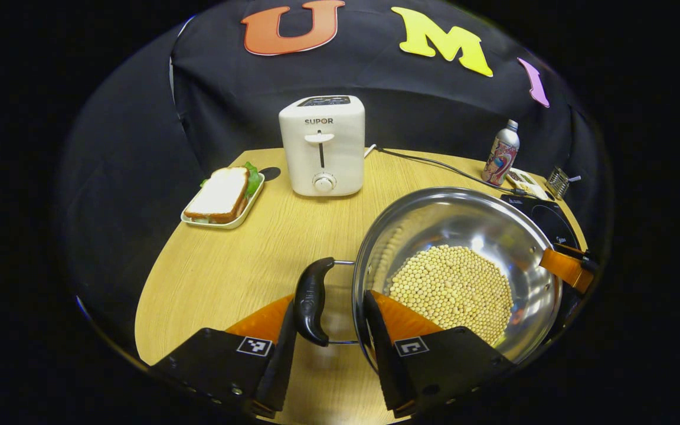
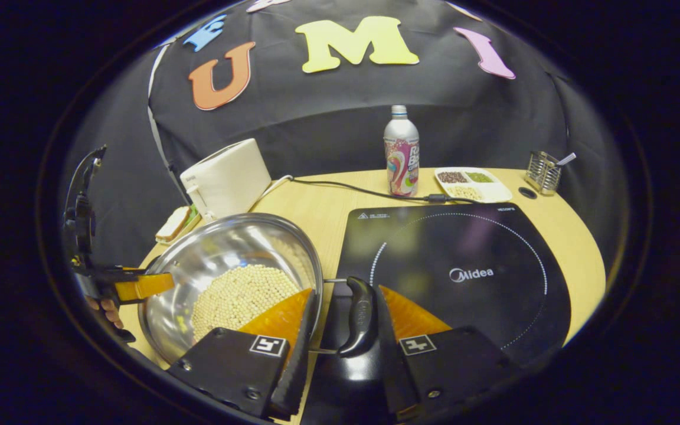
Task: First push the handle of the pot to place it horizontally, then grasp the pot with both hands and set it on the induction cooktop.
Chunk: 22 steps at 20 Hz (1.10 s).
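A steel pot (image 1: 470,224) holding soybeans (image 1: 452,289) sits on the wooden table, its two black handles pointing sideways. My left gripper (image 1: 329,298) clamps the pot's near side, one finger outside the black handle (image 1: 313,301) and the other inside the rim. In the right gripper view, my right gripper (image 2: 345,291) holds the opposite handle (image 2: 360,316) and rim of the pot (image 2: 222,248) the same way. That handle hangs over the left edge of the black induction cooktop (image 2: 470,260). Each view shows the other gripper at the pot's far rim: right gripper (image 1: 570,268), left gripper (image 2: 139,286).
A white toaster (image 1: 322,144) stands at the back, with a sandwich on a tray (image 1: 222,198) to its left. Behind the cooktop are a bottle (image 2: 401,150), a divided dish (image 2: 473,183), a wire holder (image 2: 543,171) and a black cable (image 2: 363,190).
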{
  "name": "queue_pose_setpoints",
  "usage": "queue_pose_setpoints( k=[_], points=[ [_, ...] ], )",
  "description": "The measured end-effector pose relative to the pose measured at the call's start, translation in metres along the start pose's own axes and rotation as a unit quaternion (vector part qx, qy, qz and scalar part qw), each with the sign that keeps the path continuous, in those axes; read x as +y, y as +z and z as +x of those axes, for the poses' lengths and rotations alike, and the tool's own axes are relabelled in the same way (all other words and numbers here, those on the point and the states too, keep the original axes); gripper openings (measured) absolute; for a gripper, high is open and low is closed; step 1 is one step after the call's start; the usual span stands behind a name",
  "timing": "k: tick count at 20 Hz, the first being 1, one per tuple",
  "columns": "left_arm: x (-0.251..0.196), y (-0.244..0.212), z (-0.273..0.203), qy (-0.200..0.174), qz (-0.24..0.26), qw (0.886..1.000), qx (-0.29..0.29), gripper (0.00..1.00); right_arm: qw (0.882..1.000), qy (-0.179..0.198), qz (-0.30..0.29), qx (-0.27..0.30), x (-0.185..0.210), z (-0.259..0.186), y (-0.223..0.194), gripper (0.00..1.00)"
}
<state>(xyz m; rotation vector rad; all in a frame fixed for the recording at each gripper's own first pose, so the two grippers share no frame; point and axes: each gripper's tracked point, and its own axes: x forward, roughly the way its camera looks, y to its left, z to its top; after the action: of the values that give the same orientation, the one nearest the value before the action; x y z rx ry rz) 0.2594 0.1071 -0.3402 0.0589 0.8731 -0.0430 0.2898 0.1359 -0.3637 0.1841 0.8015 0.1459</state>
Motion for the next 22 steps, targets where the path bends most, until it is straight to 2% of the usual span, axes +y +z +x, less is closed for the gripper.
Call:
queue_pose_setpoints(
  k=[1, 7, 10, 13, 14, 15, 16, 17, 22],
  points=[
    [-0.001, 0.000, -0.006, 0.003, 0.003, 1.000, -0.002, 0.60, 1.000, 0.002, 0.002, 0.001, 0.000, -0.006, -0.001, 0.53],
    [-0.006, 0.008, -0.050, 0.004, 0.006, 1.000, -0.022, 0.60, 1.000, 0.003, -0.008, -0.020, 0.001, -0.055, 0.012, 0.56],
    [-0.014, 0.009, -0.077, 0.005, 0.008, 1.000, -0.029, 0.60, 0.999, 0.002, -0.024, -0.030, -0.003, -0.083, 0.020, 0.53],
    [-0.026, 0.011, -0.102, 0.005, 0.012, 0.999, -0.040, 0.60, 0.999, 0.003, -0.039, -0.034, -0.011, -0.108, 0.026, 0.56],
    [-0.031, 0.009, -0.109, 0.004, 0.013, 0.999, -0.041, 0.60, 0.999, 0.004, -0.043, -0.032, -0.015, -0.117, 0.028, 0.53],
    [-0.035, 0.007, -0.116, 0.004, 0.014, 0.999, -0.040, 0.60, 0.998, 0.004, -0.049, -0.030, -0.019, -0.127, 0.028, 0.56],
    [-0.039, 0.005, -0.123, 0.003, 0.014, 0.999, -0.039, 0.60, 0.998, 0.003, -0.050, -0.030, -0.022, -0.135, 0.029, 0.53],
    [-0.044, 0.004, -0.132, 0.003, 0.015, 0.999, -0.040, 0.60, 0.998, 0.003, -0.052, -0.031, -0.026, -0.144, 0.029, 0.56],
    [-0.076, 0.009, -0.172, -0.001, 0.018, 0.998, -0.058, 0.60, 0.998, 0.002, -0.048, -0.042, -0.052, -0.193, 0.038, 0.53]
  ],
)
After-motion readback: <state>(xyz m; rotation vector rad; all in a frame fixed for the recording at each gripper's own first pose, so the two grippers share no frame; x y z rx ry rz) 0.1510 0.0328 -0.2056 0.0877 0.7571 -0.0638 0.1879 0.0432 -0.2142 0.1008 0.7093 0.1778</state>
